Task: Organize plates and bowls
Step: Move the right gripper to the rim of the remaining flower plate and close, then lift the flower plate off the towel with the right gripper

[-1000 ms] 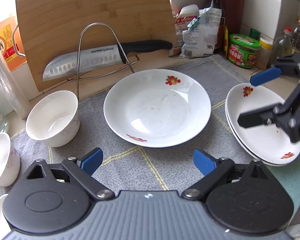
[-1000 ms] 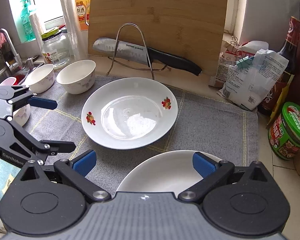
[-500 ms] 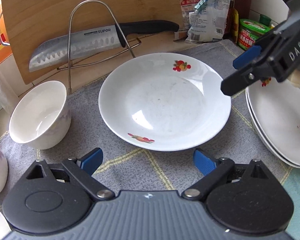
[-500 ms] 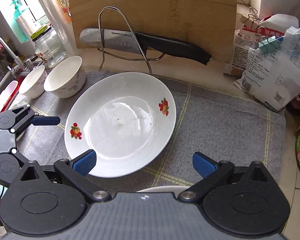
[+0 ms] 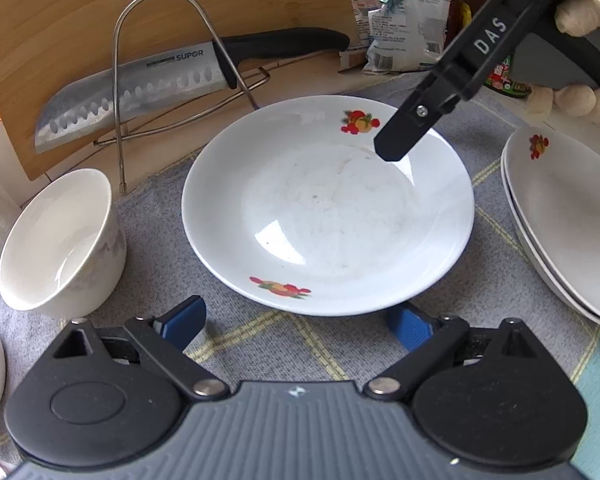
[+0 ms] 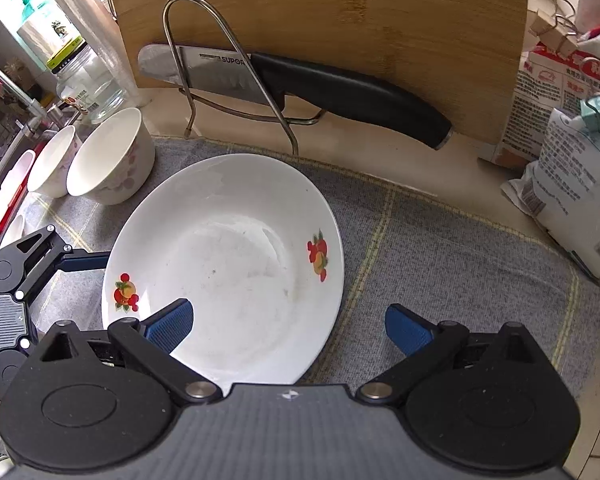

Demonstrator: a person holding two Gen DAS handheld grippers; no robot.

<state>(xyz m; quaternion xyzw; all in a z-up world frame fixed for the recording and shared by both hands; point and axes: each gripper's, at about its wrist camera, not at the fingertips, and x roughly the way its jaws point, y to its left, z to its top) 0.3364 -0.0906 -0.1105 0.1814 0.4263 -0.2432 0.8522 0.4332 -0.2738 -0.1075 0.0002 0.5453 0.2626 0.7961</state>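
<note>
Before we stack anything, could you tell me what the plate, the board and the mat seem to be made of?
Plate: glazed ceramic by its look, white with sharp glare and fruit decals.
Board: probably bamboo, matte, with jointed strips.
Mat: woven fabric, grey with a visible weave.

Soft daylight fills both views, brightest at the window behind the glass jar (image 6: 87,84) in the right wrist view, where the panes wash out to white. The central plate (image 5: 328,208) carries a crisp white glare patch near its middle in the left wrist view. Shadows under the plate are faint. Fisheye bending curves the cutting board (image 6: 340,12) behind it; corners go dark. Focus is sharp.
</note>
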